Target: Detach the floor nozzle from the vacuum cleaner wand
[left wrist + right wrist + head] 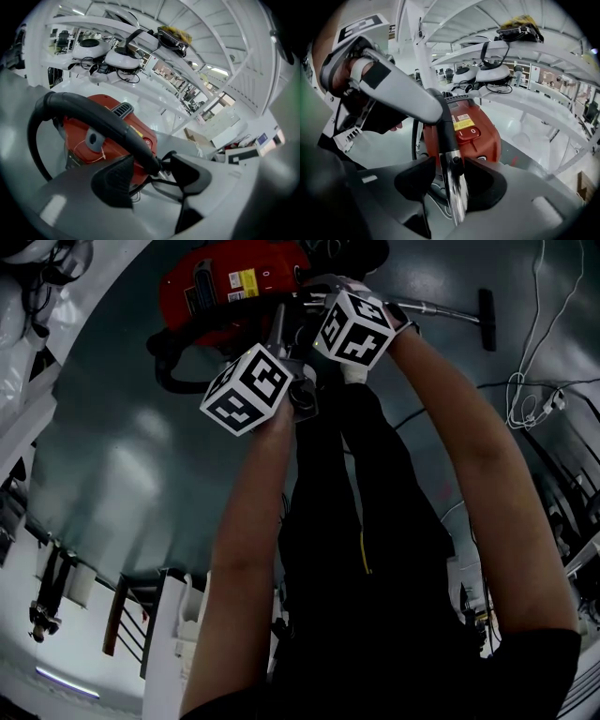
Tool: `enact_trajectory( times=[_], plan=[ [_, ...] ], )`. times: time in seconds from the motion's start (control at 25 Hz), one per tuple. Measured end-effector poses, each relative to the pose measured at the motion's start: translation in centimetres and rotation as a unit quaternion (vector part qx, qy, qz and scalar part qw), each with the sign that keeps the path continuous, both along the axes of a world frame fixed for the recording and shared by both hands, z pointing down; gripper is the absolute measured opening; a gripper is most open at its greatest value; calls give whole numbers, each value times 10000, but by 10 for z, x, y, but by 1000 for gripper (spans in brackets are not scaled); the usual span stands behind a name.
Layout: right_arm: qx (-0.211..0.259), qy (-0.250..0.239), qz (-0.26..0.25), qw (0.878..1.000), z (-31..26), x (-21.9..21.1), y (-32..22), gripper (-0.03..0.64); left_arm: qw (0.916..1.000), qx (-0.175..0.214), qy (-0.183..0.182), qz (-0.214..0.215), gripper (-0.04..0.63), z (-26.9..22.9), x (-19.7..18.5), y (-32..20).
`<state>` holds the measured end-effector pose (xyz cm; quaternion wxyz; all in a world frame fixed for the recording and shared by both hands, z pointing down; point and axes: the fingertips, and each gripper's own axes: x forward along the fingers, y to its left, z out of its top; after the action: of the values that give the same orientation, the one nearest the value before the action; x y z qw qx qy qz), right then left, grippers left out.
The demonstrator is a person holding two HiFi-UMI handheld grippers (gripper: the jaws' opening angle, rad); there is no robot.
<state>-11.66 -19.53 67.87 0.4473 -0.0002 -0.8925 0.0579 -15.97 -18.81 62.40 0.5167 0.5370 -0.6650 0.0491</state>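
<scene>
A: Starting at the right gripper: stands released, jaws apart on either side of the chrome wand, close to it but not clamped on it.

B: And the left gripper?

A: Released as well. Straddles the end of the black hose, with a gap showing at the right jaw.

B: Any writing?

A: Reads "I" and "O" on the red rocker switch on top of the red vacuum cleaner. Sits just below a yellow label, print too small to read. Only black-and-white squares on the marker cubes, no letters.

B: Anything hard to make out?

A: Plenty. Cut off at the bottom edge of the right gripper view, so no telling there how far the wand runs. Covered by the marker cubes in the head view, right where hose meets wand. Just dark clothing lower down, without detail.

B: And the floor nozzle?

A: Seen only in the head view, top right. Looks like a short black bar lying on the grey floor, set crosswise on the far end of the thin chrome wand and apparently joined to it. Lies well apart from both grippers; too small to show the joint itself.
</scene>
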Motion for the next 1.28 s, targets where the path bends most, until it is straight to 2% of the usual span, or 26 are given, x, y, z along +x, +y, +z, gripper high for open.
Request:
enact_trajectory(
  times=[0.16, 0.4, 0.68, 0.84, 1.04, 1.16, 1.28],
  plan=[
    [96, 132, -234, 9996, 9, -3, -1, 186, 9999, -92, 101, -90, 249, 6, -9, 5],
    [88, 231, -529, 9983, 16, -5, 0, 175, 9985, 30, 432, -339, 250, 10, -20, -2],
    [243, 324, -819, 9958, 20, -5, 1, 172, 9940, -266, 565, -900, 245, 22, -33, -9],
    [277, 330, -841, 9955, 21, -5, 1, 169, 9932, -412, 455, -984, 233, 29, -38, -14],
    [289, 382, -935, 9945, 18, -2, 8, 169, 9876, -522, 744, -1278, 227, 35, -40, -15],
    [295, 360, -962, 9943, 16, 0, 12, 169, 9874, -610, 784, -1234, 229, 39, -39, -13],
    [288, 370, -970, 9942, 15, 0, 13, 167, 9894, -527, 797, -1093, 233, 39, -38, -14]
  ],
)
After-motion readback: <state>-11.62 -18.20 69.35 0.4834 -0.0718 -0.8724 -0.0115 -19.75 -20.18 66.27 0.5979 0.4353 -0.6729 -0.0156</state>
